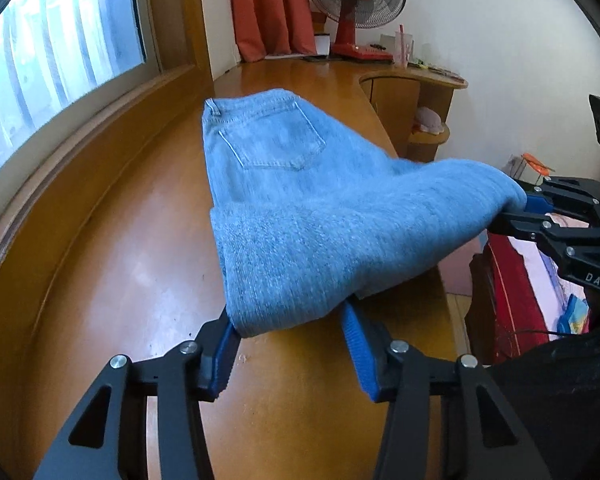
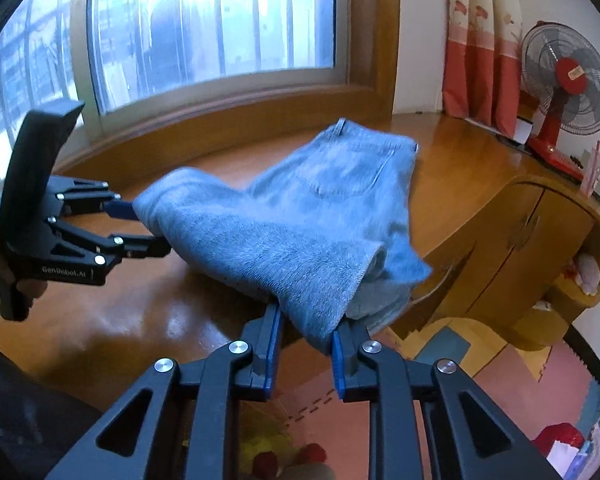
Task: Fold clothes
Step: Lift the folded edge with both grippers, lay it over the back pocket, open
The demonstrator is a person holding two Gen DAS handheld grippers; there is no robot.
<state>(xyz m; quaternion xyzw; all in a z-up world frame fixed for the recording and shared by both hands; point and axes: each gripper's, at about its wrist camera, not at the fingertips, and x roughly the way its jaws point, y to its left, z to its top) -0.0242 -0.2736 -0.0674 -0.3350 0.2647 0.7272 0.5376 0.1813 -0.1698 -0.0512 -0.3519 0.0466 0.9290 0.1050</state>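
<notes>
Light blue jeans point(image 1: 284, 184) lie on a wooden ledge point(image 1: 112, 264) below a window point(image 2: 204, 20), waistband and back pocket at the far end. The near end is lifted off the wood and doubled over. The left gripper point(image 1: 288, 344) has its jaws spread, with the fold's left corner between them. The right gripper point(image 2: 306, 354) pinches the fold's right corner beyond the ledge's edge. A red fan point(image 1: 356, 4) stands far off.

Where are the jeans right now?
The jeans lie mid-view on the wooden counter below the window, their near folded end between the left gripper and right gripper.
</notes>
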